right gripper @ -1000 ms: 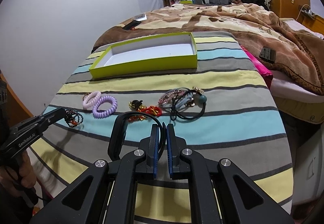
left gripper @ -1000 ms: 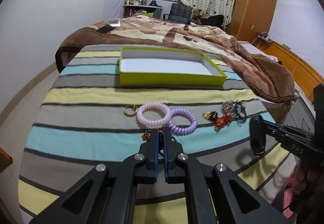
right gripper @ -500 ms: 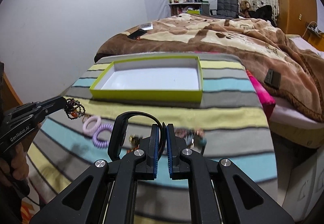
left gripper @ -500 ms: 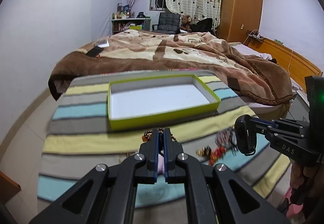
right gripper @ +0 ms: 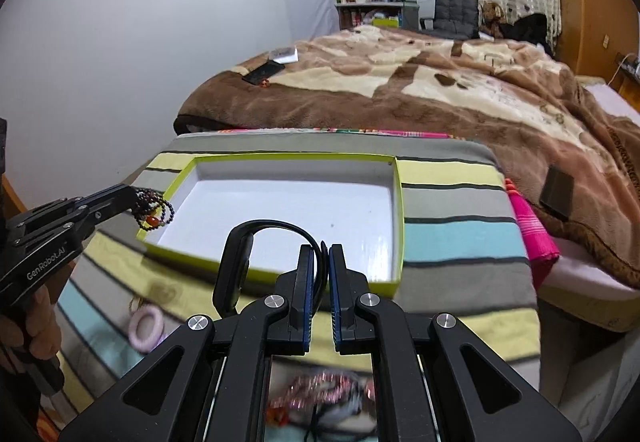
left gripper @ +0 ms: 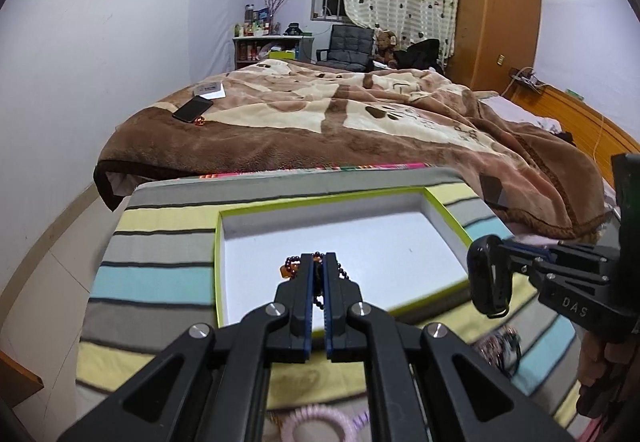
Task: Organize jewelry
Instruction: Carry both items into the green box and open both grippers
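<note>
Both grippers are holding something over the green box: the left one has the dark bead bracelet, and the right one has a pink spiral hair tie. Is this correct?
Not quite. The right gripper is shut on a black band, not a pink spiral hair tie; the right wrist view shows it. The pink spiral tie lies on the striped cloth. The rest holds: the left gripper grips the dark bead bracelet at the green box.

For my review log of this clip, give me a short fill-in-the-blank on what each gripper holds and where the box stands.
1. The left gripper is shut on a dark ____ bracelet.
2. The right gripper is shut on a black ____.
3. The inside of the green box is ____.
4. The box rests on a ____ cloth.

Missing words: beaded; wristband; empty; striped
</note>
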### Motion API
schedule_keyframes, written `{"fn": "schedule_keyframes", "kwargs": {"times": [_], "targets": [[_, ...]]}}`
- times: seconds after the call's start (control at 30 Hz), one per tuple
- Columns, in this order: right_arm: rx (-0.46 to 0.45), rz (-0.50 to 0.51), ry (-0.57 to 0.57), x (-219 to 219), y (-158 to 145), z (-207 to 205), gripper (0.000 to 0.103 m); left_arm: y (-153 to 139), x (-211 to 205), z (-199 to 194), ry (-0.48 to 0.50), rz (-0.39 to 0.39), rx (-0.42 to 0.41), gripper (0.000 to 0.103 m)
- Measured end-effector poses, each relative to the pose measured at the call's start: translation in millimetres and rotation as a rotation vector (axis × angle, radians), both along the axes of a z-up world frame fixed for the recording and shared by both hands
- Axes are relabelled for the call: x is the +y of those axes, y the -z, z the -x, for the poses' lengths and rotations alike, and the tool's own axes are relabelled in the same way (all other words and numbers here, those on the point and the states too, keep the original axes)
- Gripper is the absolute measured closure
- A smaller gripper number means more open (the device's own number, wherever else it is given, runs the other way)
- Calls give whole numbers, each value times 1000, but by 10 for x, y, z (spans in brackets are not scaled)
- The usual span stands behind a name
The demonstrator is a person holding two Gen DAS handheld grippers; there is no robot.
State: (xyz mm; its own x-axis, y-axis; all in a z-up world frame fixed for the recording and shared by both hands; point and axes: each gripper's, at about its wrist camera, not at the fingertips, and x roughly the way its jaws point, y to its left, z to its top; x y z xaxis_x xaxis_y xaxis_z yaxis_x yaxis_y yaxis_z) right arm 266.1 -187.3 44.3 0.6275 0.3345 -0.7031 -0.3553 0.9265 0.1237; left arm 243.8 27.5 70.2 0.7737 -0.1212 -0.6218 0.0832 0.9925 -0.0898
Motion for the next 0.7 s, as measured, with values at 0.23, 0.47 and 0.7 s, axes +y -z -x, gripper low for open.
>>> {"fn": "schedule_keyframes", "kwargs": {"times": [0.23, 0.47, 0.7], "targets": [[71, 7, 19, 77, 171, -474, 96, 104, 56, -361, -20, -10, 22, 99], [122, 53, 27, 198, 334, -879, 96, 302, 60, -700, -23, -35, 55, 99], [173, 103, 35, 286, 509, -1183, 96, 496, 67, -930, -29, -69, 89, 99]]}}
